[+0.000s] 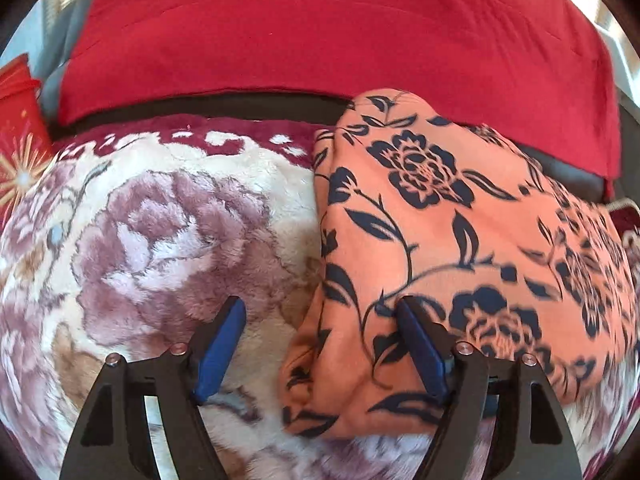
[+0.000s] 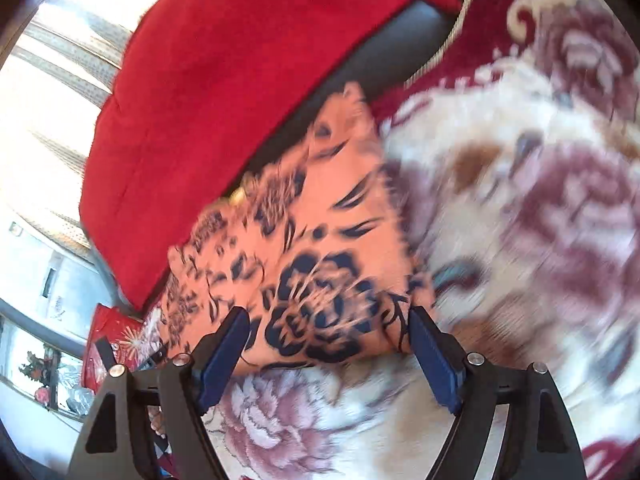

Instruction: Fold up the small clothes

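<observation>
Since the orange floral garment [image 1: 440,248] already sits as a compact, roughly rectangular bundle with doubled edges, I'd judge the fold mostly or fully done. It fills the right half of the left wrist view and the centre of the right wrist view [image 2: 316,280], lying on the plush flower-print blanket [image 1: 160,232]; its upper edge is close under the red cushion [image 1: 340,28], with a dark strip of seat between. Left gripper [image 1: 320,312] is spread wide, gripping nothing: one blue pad is over the blanket, the other over the garment's lower left corner (touching or just above, can't tell). Right gripper [image 2: 326,320] is likewise spread and empty, its pads straddling the bundle's lower edge. Right view is motion-blurred, so fine creases aren't readable. What's left, as far as I can judge: maybe one more halving or a quick flatten of the puffy lower left corner, then move on. No other small clothes are visible in either frame. A red printed bag [image 1: 20,132] sits at the left edge of the left view.
</observation>
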